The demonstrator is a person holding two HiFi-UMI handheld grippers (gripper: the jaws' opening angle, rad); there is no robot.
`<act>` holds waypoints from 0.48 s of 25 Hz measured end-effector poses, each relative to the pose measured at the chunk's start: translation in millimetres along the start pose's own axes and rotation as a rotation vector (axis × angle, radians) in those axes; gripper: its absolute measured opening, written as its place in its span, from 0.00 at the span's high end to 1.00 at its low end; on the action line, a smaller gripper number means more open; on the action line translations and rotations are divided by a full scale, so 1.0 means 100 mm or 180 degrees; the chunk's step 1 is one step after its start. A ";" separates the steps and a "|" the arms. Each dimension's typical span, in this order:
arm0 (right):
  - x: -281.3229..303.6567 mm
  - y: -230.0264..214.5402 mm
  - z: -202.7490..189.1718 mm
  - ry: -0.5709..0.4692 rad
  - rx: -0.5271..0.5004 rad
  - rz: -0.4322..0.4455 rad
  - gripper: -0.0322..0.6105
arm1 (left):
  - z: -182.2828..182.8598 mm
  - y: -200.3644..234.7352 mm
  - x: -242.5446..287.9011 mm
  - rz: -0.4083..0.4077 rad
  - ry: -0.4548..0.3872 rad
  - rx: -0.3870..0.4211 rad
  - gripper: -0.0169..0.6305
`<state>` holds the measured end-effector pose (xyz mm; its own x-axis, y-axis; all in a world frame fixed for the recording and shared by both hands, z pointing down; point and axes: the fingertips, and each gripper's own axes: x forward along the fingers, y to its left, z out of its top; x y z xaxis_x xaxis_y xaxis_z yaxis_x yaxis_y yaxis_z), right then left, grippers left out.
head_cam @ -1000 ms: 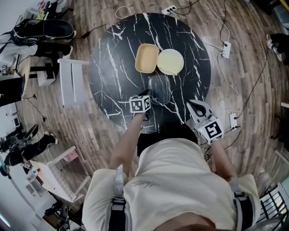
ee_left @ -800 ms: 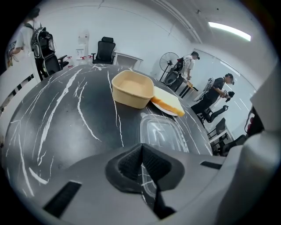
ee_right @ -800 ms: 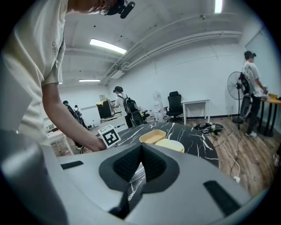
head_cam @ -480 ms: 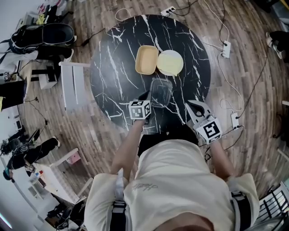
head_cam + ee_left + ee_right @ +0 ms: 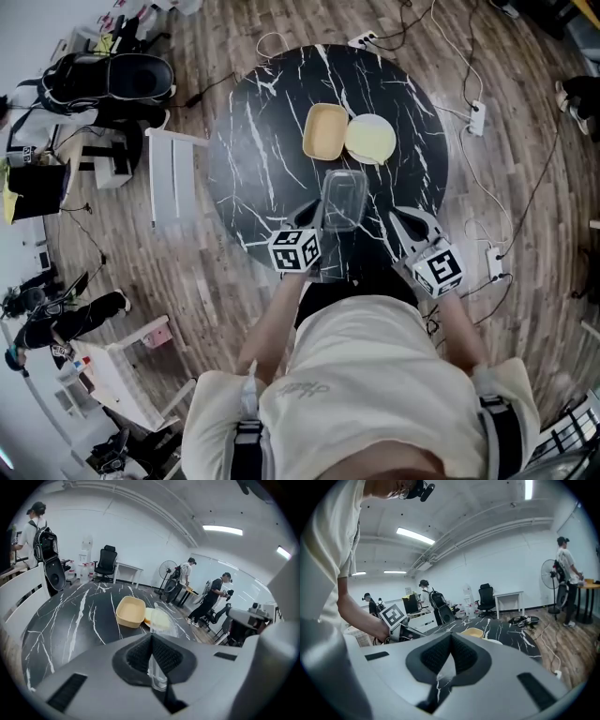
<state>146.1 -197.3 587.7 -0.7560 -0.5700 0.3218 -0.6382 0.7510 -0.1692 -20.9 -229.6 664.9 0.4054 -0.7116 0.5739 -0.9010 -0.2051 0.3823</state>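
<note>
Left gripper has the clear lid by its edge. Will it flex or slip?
The clear lid looks thin, so probably light and bendy; pinched at one edge by the left gripper, it may sag. Its glossy plastic could slip.

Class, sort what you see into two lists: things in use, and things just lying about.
In use: left gripper, jaws shut on the clear plastic lid.
Lying about: beige tub, round plate, white chair, power strip.
</note>
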 end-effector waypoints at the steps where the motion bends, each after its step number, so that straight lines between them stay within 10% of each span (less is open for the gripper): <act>1: 0.00 0.02 0.03 -0.0003 -0.0018 -0.0016 0.94 | 0.05 -0.01 -0.07 -0.0021 -0.0042 0.0002 0.95; 12: 0.05 0.31 0.48 -0.0214 -0.0272 -0.0165 0.94 | 0.62 -0.02 -0.78 -0.0226 -0.0504 0.0076 0.95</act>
<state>115.6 -193.4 539.3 -0.7323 -0.6276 0.2643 -0.6640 0.7441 -0.0729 -59.9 -215.1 574.8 0.4405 -0.7912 0.4242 -0.8752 -0.2732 0.3992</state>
